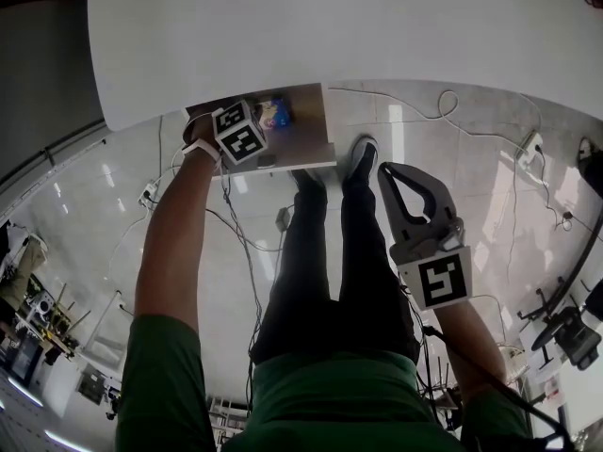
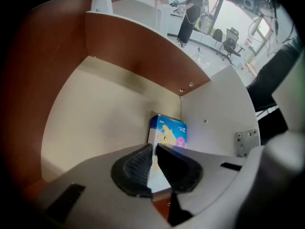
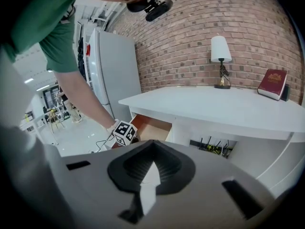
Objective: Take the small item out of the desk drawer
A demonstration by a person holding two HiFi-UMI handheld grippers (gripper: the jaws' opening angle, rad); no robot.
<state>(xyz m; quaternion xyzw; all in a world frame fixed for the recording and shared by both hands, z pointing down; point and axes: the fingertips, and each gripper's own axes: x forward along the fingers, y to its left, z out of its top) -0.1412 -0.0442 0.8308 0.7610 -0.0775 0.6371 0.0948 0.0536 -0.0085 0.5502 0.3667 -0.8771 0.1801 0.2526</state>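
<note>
Pinching the small blue box (image 2: 169,130) in the open drawer (image 2: 95,113) with your left claw (image 2: 153,150).
Your left claw points down into the drawer. Its jaws are drawn almost together, and the ribbed pads are closed on the near edge of the box. The box sits on the drawer's pale floor, in the corner where the brown wall meets the white panel. Your right claw (image 3: 150,165) hangs well apart from the white worktop (image 3: 214,106), its jaws together with nothing between them.
</note>
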